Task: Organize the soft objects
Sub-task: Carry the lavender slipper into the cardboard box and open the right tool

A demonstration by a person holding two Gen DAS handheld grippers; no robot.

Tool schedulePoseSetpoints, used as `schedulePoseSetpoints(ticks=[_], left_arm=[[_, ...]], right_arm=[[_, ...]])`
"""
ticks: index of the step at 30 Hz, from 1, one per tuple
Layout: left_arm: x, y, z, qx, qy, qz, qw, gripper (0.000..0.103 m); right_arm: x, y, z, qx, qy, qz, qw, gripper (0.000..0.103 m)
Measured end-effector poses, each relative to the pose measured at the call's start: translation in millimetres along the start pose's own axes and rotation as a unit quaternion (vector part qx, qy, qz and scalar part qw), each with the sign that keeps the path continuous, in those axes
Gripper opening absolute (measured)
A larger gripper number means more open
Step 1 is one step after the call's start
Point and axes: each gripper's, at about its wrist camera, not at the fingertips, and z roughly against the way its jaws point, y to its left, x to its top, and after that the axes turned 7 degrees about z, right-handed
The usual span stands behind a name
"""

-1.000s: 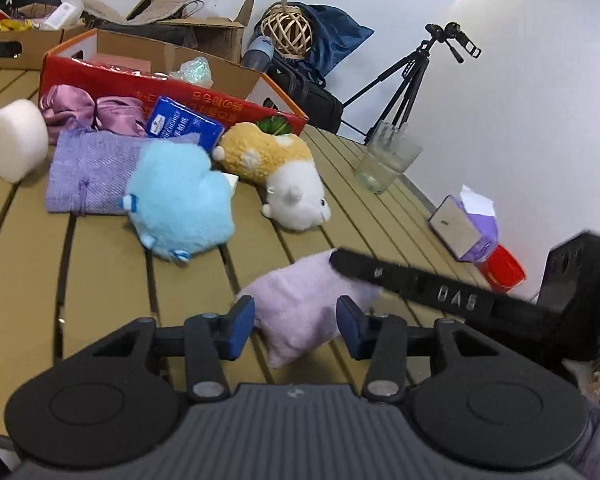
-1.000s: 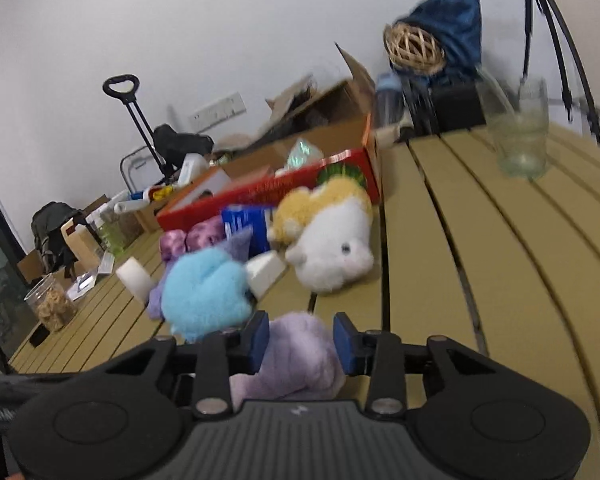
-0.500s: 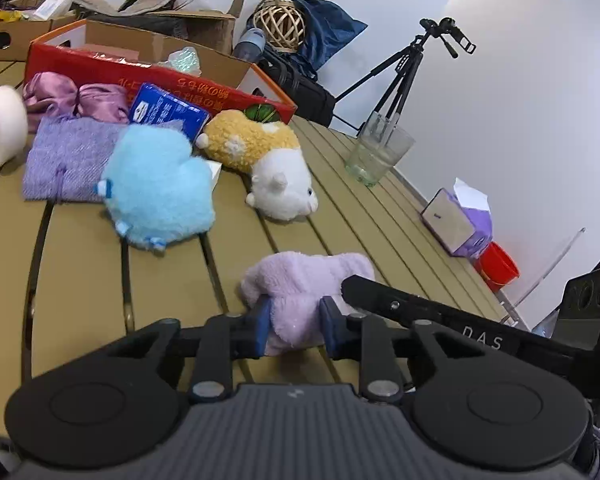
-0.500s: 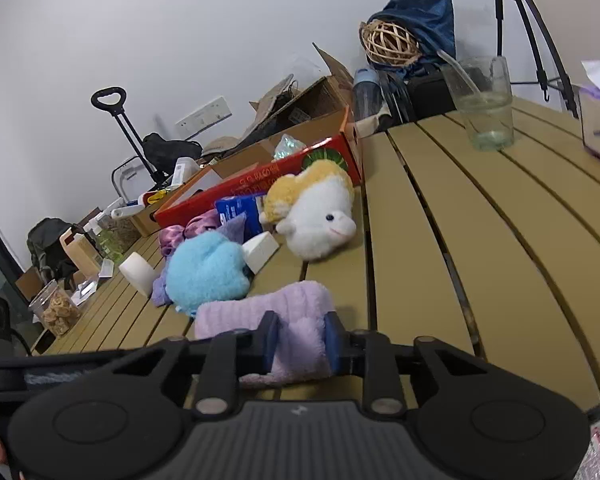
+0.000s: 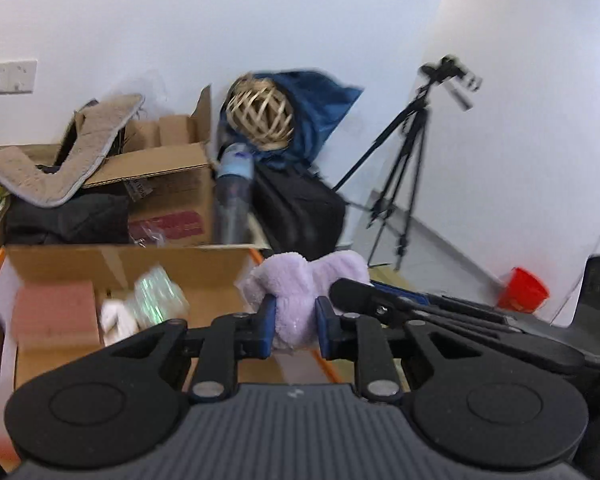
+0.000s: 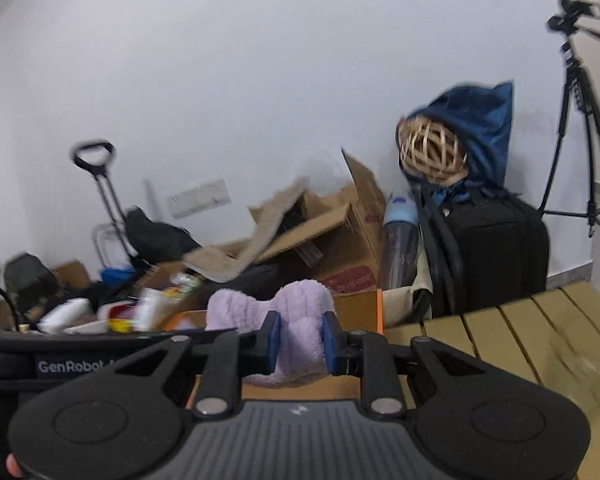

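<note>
Both grippers' fingers [image 5: 267,326] [image 6: 329,340] pinch the lilac plush cloth [image 5: 300,284] between them.

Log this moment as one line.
left claw: shut on lilac towel | right claw: shut on lilac towel | towel: lifted beside open cardboard box

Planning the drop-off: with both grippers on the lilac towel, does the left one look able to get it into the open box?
Probably yes: the left gripper holds the lilac towel by the open box, top uncovered.
</note>
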Motion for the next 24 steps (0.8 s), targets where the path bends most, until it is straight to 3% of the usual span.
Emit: schedulePoseSetpoints(ticks=[6,8,10,12,14,15,20,24], left_arm=[[32,66,-102,0.044,0.060,0.079,0.9941,0.023],[36,79,-125,0.068,0.079,0.091,0.9904,0.026],[40,83,-132,0.086,0.073,0.081,0.9903,0.035],[43,89,-125,0.093,0.054,0.085,0.9905,0.049],[49,91,-109,0.098,0.036,0.084,0.9910,0.052],[53,90,-101,0.094,0.030,0.080,0.9919,0.056],[69,70,-49,0.102,0.007,0.066,0.9926,0.062],[72,41,12,0.102,-0.014,0.037,0.9940,0.069]], right_arm=[[25,-27,-134,-0.027,0.093,-0.041,0.994,0.022],[20,-29,-157,-0.056,0.103,-0.033,0.993,0.027],[14,-33,-173,-0.065,0.111,-0.034,0.991,0.028],[13,-35,-182,-0.069,0.120,-0.030,0.990,0.030],[12,-36,-186,-0.048,0.141,-0.036,0.988,0.051],[12,-37,-186,-0.032,0.148,-0.043,0.987,0.055],[34,-30,-144,-0.036,0.098,-0.049,0.993,0.056],[57,-14,-85,-0.037,0.074,-0.026,0.996,0.056]])
